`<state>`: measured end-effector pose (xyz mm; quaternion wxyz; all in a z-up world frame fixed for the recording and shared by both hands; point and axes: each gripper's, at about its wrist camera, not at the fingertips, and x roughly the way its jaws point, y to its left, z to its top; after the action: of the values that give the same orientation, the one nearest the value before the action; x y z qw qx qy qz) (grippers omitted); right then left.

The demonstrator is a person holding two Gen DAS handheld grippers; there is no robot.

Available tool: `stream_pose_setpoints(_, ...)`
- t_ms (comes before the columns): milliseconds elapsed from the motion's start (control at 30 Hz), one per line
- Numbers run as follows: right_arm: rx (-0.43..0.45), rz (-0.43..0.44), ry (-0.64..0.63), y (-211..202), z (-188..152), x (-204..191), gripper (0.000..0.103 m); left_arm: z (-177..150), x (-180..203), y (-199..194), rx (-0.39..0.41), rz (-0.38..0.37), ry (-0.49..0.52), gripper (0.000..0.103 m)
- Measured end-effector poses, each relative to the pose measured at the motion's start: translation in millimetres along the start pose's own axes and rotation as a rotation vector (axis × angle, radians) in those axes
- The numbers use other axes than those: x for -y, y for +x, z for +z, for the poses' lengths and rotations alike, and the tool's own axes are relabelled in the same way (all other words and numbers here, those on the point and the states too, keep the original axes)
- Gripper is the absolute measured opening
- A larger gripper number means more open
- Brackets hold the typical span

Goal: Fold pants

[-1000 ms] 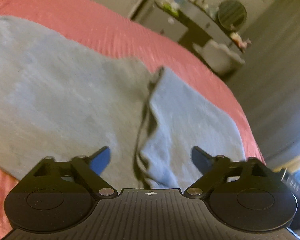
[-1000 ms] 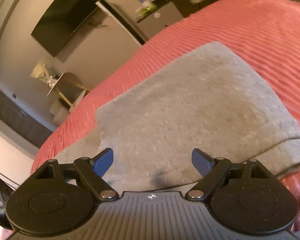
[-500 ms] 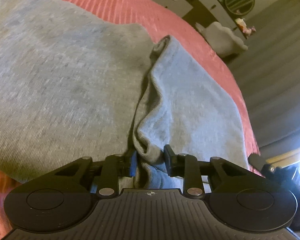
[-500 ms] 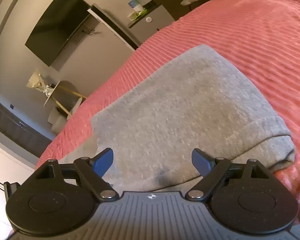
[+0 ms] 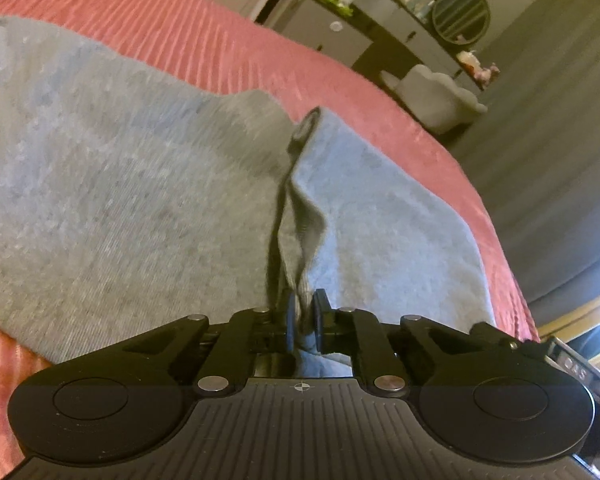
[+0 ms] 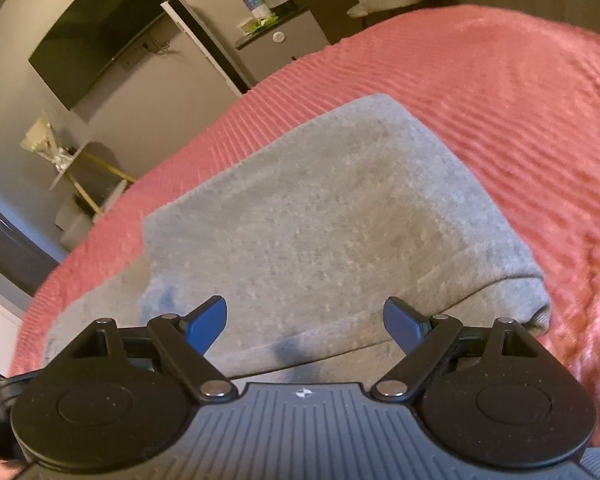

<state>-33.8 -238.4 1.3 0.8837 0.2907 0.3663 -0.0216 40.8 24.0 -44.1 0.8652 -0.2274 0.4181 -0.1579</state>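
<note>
The left gripper (image 5: 302,314) is clamped on a raised fold of the grey pants (image 5: 140,184), while the right gripper (image 6: 305,322) is held spread apart over them on the pink bedspread (image 6: 520,100).

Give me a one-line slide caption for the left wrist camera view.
Left gripper shut on a raised fold of the grey pants lying on a pink bedspread.

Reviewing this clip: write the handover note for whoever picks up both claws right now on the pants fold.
Left claw: shut on a raised fold of the grey pants, pinched between its blue pads.
Right claw: open, holding nothing, hovering over the pants' folded end.
Pants lie on the pink bedspread, one section already doubled over.
Done: first fold, left grip taken.
Left: probably grip with the right claw, carry the fold across, flatten.
</note>
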Motion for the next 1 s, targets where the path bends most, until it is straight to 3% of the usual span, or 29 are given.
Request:
stream_pose_setpoints(267, 0.102, -0.046, -0.026, -18, 3, 3, 0.086, -8, 1, -19, -0.005, -0.059, -0.061, 0.011)
stream_pose_setpoints(367, 0.088, -0.049, -0.032, -17, 4, 2, 0.086, -7, -5, -16, -0.029, -0.009, -0.103, 0.011)
stream_pose_setpoints(467, 0.088, -0.052, -0.045, -17, 5, 1, 0.086, -2, -11, -13, -0.012, 0.120, -0.109, 0.014)
stream_pose_setpoints(533, 0.080, -0.054, -0.035, -14, 6, 3, 0.086, -1, -12, -12, 0.005, 0.206, -0.092, 0.022)
stream_pose_setpoints(567, 0.075, -0.056, -0.027, -13, 7, 4, 0.086, 0, -13, -12, 0.012, 0.214, -0.098, 0.032)
stream_pose_setpoints(600, 0.071, -0.060, -0.021, -12, 8, 6, 0.086, 0, -14, -15, 0.025, 0.190, -0.104, 0.041)
stream_pose_setpoints(667, 0.074, -0.064, -0.023, -12, 10, 7, 0.086, 1, -7, -21, 0.065, 0.137, -0.085, 0.049)
stream_pose_setpoints(800, 0.093, -0.106, -0.059, -13, 11, 0, 0.086, -3, 20, -31, 0.178, 0.037, 0.057, 0.074)
stream_pose_setpoints(900, 0.096, -0.105, -0.039, -10, 13, 1, 0.086, -8, 31, -31, 0.196, -0.086, 0.094, 0.077)
stream_pose_setpoints(1000, 0.062, -0.100, 0.008, -3, 12, 8, 0.086, -12, 38, -15, 0.145, -0.171, 0.100, 0.081)
